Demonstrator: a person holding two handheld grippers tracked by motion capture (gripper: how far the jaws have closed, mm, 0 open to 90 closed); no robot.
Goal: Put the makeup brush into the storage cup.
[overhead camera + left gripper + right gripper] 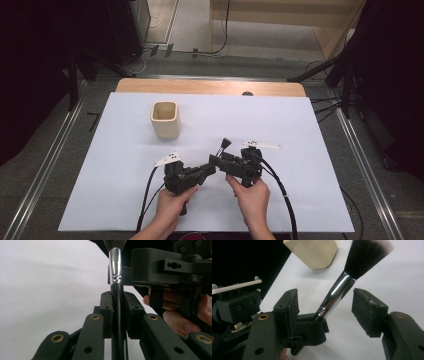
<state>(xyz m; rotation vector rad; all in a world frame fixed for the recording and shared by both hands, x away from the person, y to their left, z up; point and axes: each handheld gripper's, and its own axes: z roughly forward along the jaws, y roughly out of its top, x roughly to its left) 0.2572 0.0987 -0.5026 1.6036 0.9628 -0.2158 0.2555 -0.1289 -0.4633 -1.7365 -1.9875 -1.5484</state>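
Observation:
A makeup brush (223, 147) with a black handle, silver ferrule (115, 265) and dark bristles (365, 257) stands tilted above the white mat near the table's front centre. My left gripper (117, 302) is shut on its black handle, and in the high view this gripper (212, 166) reaches in from the left. My right gripper (329, 307) is open, its pads (367, 310) on either side of the ferrule without touching it. In the high view the right gripper (222, 159) meets the left one from the right. A hand holds each gripper.
A cream square cup (164, 119) stands upright on the white mat (300, 200) at the back left; in the right gripper view the cup (314, 252) lies beyond the brush. Cables trail off the front edge. The bare wooden table edge (210, 86) runs along the back.

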